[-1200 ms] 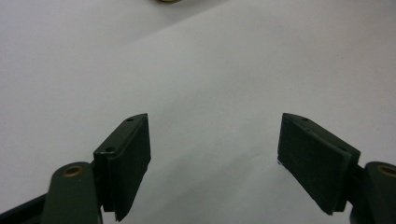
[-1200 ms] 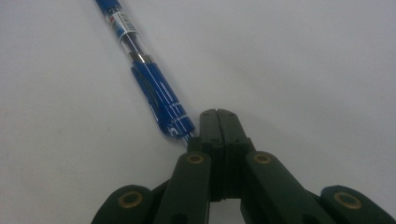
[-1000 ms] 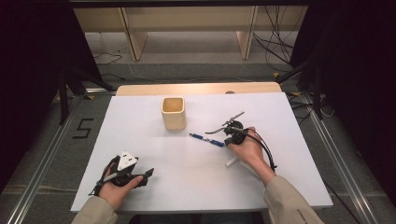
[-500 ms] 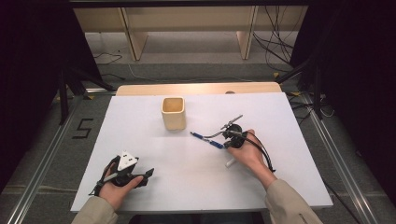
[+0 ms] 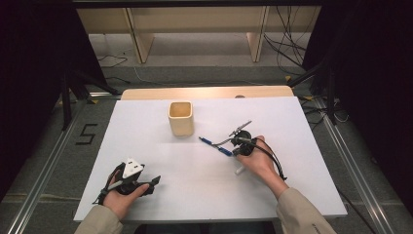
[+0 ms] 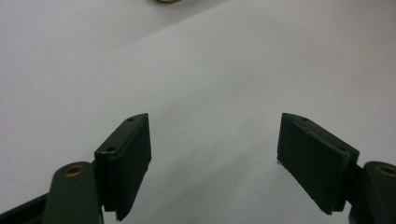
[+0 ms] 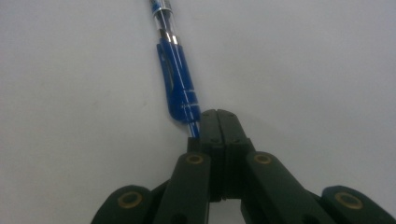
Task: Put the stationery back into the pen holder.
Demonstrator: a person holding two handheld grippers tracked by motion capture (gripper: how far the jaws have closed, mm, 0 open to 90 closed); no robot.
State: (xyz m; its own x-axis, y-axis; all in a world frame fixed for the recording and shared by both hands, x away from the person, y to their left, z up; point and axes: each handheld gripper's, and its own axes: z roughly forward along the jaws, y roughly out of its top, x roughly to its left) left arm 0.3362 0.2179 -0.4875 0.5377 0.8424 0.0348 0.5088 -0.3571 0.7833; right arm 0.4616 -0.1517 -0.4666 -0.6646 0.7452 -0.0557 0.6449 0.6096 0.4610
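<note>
Your right gripper point(image 7: 217, 122) has its jaws pressed together on the tail end of the blue pen point(image 7: 176, 84), gripping it just behind the clip, so nearly the whole pen sticks out past the tips. In the high view the pen point(image 5: 215, 145) lies out to the left of that gripper point(image 5: 233, 149), a little to the right of the wooden cup point(image 5: 180, 118) and nearer you on the white table point(image 5: 292, 126); whether it rests on the sheet or hangs just above it is hard to tell. If the cup is where the pen goes, a grip this far back will likely let the pen swing or droop, so lift slowly and watch the far tip. Tilt your wrist until the pen points down before you reach the rim, then bring the tip inside the opening and only then release. Approach from above rather than from the side, since a sideways nudge could tip the cup. Your left gripper point(image 6: 215, 140) rests near the front edge with its jaws wide apart and nothing between them; leave it there, or bring it up to steady the cup.
</note>
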